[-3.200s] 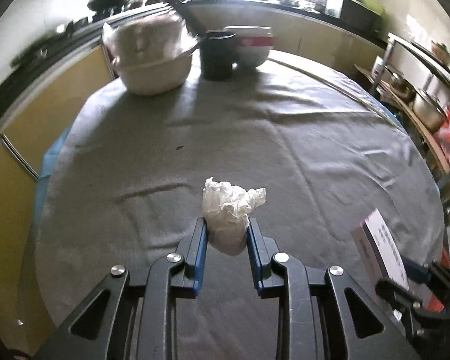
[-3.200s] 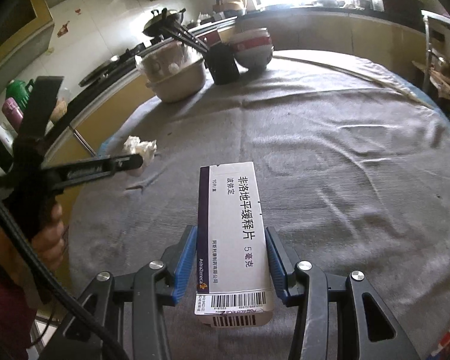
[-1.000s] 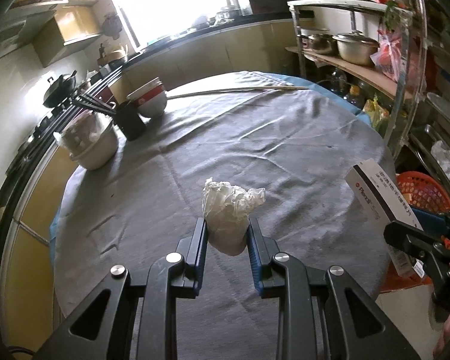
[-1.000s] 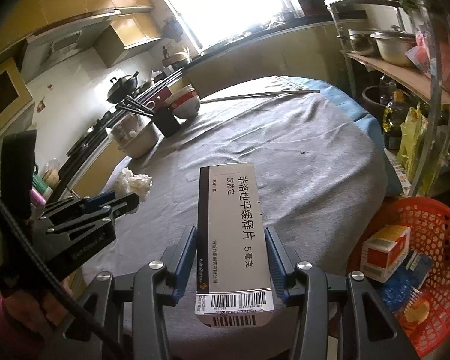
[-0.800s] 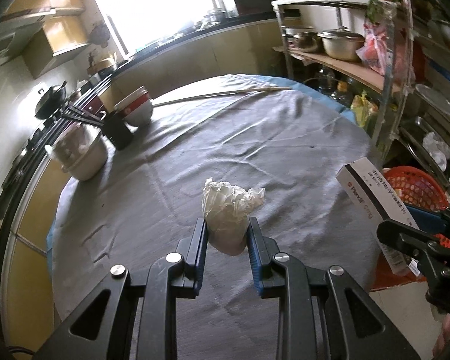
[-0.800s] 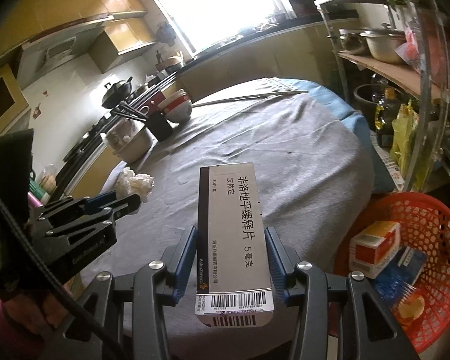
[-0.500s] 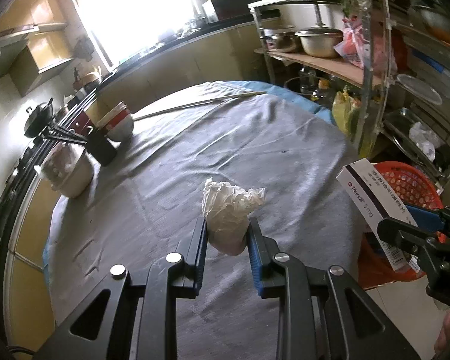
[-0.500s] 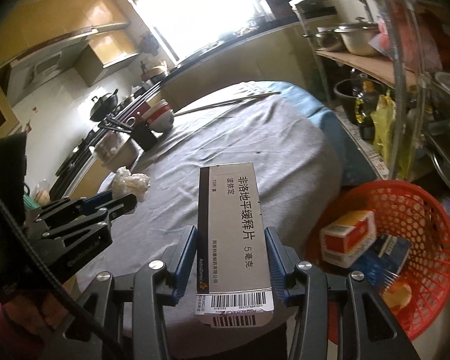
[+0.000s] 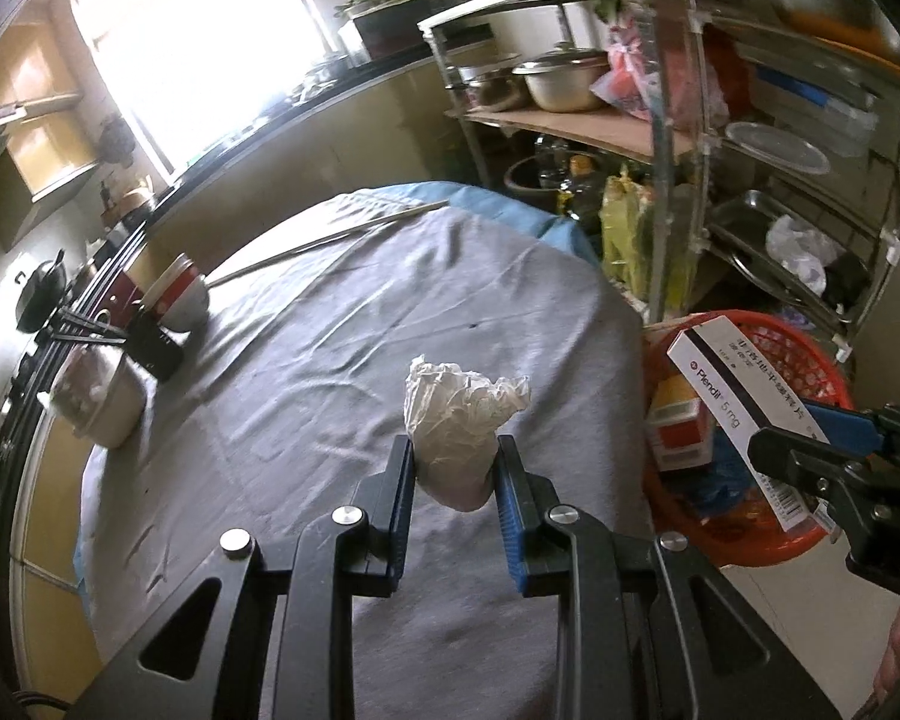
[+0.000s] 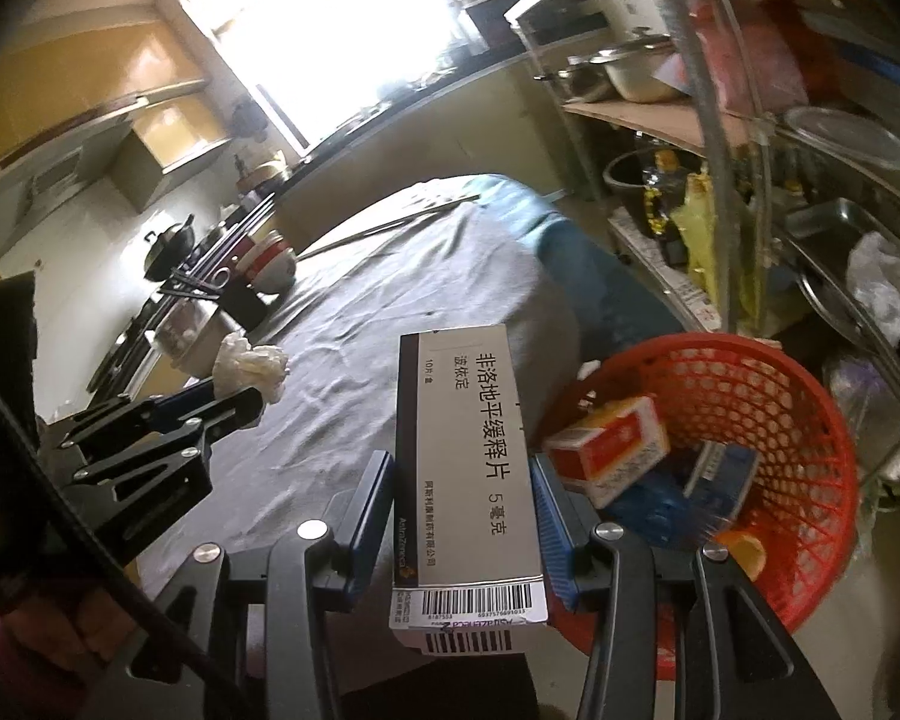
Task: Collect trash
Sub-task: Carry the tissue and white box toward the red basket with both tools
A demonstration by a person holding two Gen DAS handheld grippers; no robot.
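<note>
My left gripper is shut on a crumpled white tissue, held above the grey-clothed round table near its right edge. My right gripper is shut on a white medicine box with a dark stripe and a barcode. That box also shows at the right of the left wrist view, in front of an orange mesh basket. In the right wrist view the orange basket stands on the floor just right of the box, with a red-and-white carton and blue packets inside. The tissue appears at the left there.
Bowls, a dark cup with chopsticks and a covered pot sit at the table's far left. A metal rack with pots and bags stands right of the table, behind the basket. A counter and a bright window lie beyond.
Both grippers have swung rightward past the table's edge with their loads still held. The orange basket has come closer and now sits right beside the box.
</note>
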